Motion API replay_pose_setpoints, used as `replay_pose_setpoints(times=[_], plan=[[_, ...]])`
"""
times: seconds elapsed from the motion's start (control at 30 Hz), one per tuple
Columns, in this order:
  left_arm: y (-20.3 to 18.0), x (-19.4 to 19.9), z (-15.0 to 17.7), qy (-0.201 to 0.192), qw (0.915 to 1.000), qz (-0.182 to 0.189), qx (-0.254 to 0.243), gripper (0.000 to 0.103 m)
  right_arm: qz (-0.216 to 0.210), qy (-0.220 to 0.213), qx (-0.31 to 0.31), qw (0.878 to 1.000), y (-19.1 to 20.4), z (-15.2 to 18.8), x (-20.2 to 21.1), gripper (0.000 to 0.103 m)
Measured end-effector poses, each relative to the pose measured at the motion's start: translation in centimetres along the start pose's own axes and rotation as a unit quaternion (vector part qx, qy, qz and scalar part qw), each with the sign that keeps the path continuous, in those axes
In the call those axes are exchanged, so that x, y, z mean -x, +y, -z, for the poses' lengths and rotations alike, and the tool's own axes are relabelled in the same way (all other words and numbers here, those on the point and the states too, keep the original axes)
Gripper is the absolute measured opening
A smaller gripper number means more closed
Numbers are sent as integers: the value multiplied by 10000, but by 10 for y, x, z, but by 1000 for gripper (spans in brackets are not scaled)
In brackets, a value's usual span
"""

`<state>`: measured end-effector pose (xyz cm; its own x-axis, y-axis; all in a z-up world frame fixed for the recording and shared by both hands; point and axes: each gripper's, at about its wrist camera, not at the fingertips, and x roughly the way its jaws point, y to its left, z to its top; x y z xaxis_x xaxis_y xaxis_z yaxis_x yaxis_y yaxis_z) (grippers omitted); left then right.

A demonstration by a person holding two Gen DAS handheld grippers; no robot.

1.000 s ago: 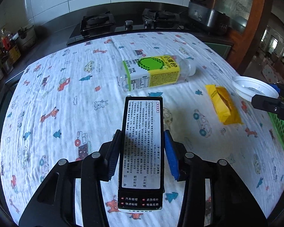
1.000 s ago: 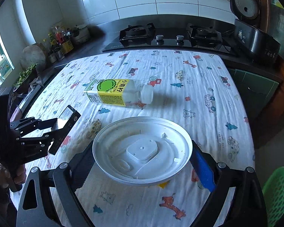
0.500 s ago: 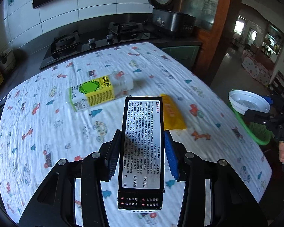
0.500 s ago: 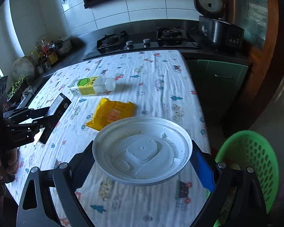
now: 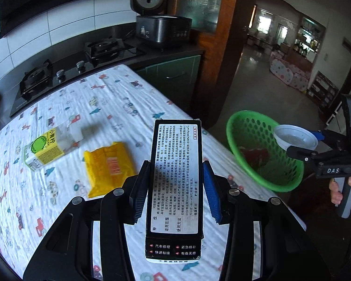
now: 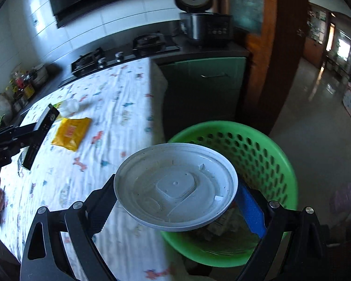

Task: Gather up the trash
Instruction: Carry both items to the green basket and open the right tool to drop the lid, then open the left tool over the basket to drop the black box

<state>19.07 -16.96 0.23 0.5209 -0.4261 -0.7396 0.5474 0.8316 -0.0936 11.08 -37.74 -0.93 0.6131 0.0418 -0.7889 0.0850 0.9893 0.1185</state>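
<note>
Through my left wrist camera, my left fingers point(image 5: 174, 186) clamp the long sides of a flat black rectangular carton with a white printed label point(image 5: 175, 182), gripped near its lower half so most of its length juts forward and can slide out nose-first. It hangs above the edge of the surface spread with a white cartoon-print cloth point(image 5: 65, 182), short of the round green perforated plastic basket point(image 5: 290, 180), which stands on the floor beside that surface. Left of the basket, on the cloth, a crumpled yellow plastic wrapper point(image 5: 107, 166) and, beyond it, a clear bottle with a yellow-green label point(image 5: 48, 148) lie waiting, I judge for later trips. My right fingers point(image 5: 299, 144) show here too, carrying a round white plastic lid point(image 5: 294, 138) above the basket.

Through my right wrist camera, my right fingers point(image 6: 175, 199) pinch that round white plastic lid point(image 6: 175, 185) across its full width at the rim, spread wide, keeping it nearly flat. It hangs over the basket's point(image 6: 269, 145) near rim, so letting go should drop it inside among the trash that is already there.
</note>
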Motion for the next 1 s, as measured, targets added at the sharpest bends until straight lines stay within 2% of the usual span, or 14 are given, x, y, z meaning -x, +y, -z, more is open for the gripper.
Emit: replay_pose_setpoints(times=[0.2, 0.47, 1.0], plan=[[-35, -15, -13, 57, 9996, 219, -181, 44, 147, 156, -329, 9992, -43, 11, -7, 91], [-76, -42, -26, 196, 9980, 487, -342, 44, 198, 159, -570, 9980, -76, 23, -7, 92], [-134, -91, -36, 489, 9920, 1030, -550, 44, 289, 33, -670, 9973, -106, 27, 11, 93]])
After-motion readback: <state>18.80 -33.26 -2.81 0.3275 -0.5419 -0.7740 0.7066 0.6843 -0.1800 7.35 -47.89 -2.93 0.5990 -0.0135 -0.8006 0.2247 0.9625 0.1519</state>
